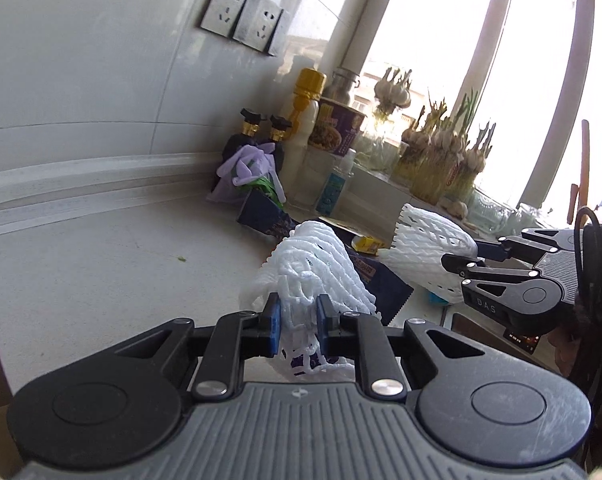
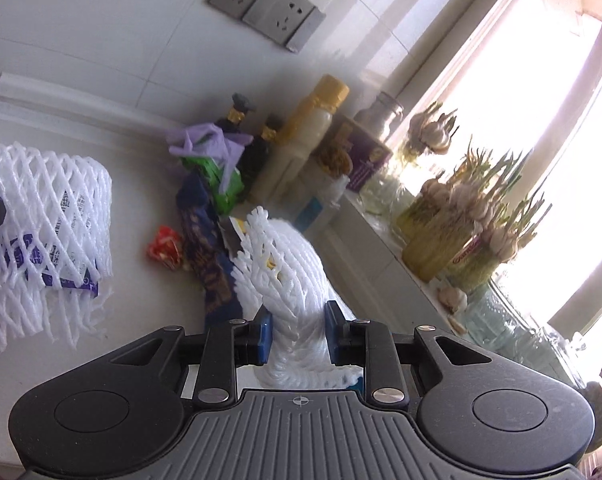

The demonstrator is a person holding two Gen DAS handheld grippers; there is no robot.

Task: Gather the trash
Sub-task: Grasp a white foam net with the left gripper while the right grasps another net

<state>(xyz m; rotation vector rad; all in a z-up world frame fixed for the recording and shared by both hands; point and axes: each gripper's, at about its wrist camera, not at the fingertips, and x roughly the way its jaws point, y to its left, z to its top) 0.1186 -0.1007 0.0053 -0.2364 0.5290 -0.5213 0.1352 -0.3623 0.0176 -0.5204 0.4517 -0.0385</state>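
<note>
The left gripper [image 1: 297, 322] has its fingers closed on a white foam net [image 1: 317, 264] with a purple-printed scrap inside, held just above the pale table [image 1: 101, 264]. The right gripper [image 2: 297, 334] pinches a second foam net [image 2: 285, 276] between its fingers, beside the first and closer to the window sill. Behind the two nets on the table lie a dark blue wrapper [image 2: 205, 240], a small red wrapper [image 2: 165, 249] and a yellow scrap [image 1: 366, 245]. Further back, against the wall, stand dark bottles [image 1: 247, 140] and a gold-capped bottle [image 1: 305, 120].
</note>
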